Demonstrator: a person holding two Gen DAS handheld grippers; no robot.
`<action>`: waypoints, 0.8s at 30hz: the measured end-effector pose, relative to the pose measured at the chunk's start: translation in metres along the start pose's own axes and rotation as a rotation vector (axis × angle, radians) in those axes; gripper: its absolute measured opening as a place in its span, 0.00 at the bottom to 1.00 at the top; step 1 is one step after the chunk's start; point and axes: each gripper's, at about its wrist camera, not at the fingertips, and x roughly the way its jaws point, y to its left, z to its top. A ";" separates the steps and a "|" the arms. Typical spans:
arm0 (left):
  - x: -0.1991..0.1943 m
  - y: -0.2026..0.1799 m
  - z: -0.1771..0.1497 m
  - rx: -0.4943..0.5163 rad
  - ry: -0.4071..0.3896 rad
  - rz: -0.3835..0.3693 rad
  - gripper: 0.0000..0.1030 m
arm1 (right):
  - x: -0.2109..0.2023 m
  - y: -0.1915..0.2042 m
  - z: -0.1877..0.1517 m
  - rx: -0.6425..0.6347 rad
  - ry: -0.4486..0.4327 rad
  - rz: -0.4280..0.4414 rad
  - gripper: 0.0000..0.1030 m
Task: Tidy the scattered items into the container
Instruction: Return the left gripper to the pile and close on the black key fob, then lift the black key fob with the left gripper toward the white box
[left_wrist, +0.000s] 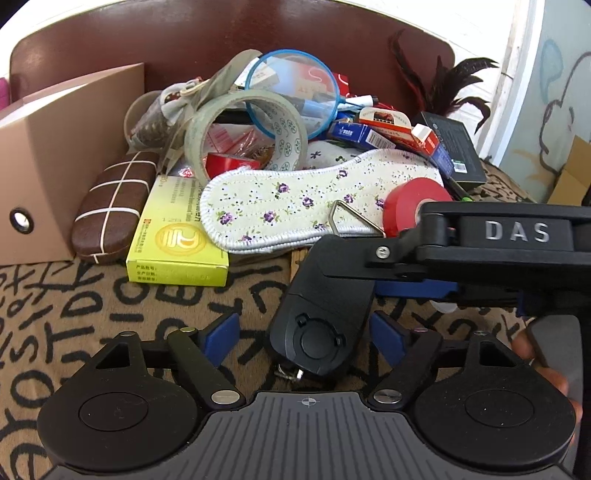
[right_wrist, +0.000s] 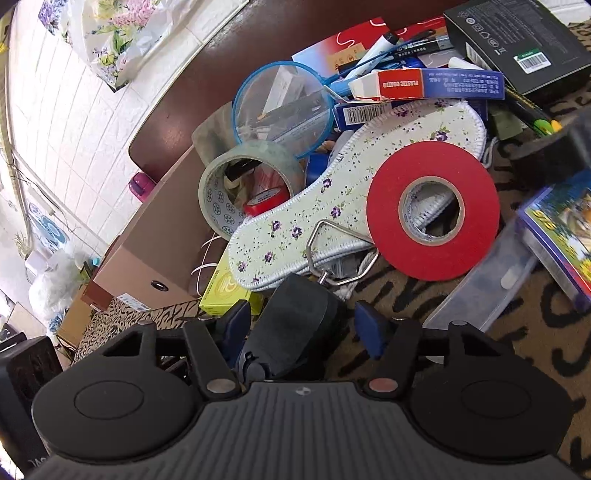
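Looking down both wrists, I see a black car key (left_wrist: 321, 317) on the patterned cloth (left_wrist: 92, 306), lying between both grippers' jaws, left gripper (left_wrist: 304, 332) and right gripper (right_wrist: 299, 325); neither pair presses it. Cardboard box (left_wrist: 48, 155) sits left.

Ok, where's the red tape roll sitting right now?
In the right wrist view the red tape roll lies right of centre, leaning on the floral insole, with a clear plastic case just beyond it on the patterned cloth.

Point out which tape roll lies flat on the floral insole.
The red tape roll, lying flat across the floral insole; the clear tape roll stands on edge behind.
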 end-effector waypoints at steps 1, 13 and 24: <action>0.001 0.000 0.001 0.006 0.002 -0.001 0.80 | 0.002 0.000 0.001 -0.006 -0.003 -0.004 0.62; -0.020 0.002 -0.005 -0.001 0.046 -0.081 0.50 | -0.006 0.017 -0.009 -0.118 0.006 -0.035 0.37; -0.050 0.000 -0.031 0.000 0.080 -0.131 0.73 | -0.024 0.015 -0.037 -0.065 0.083 -0.006 0.39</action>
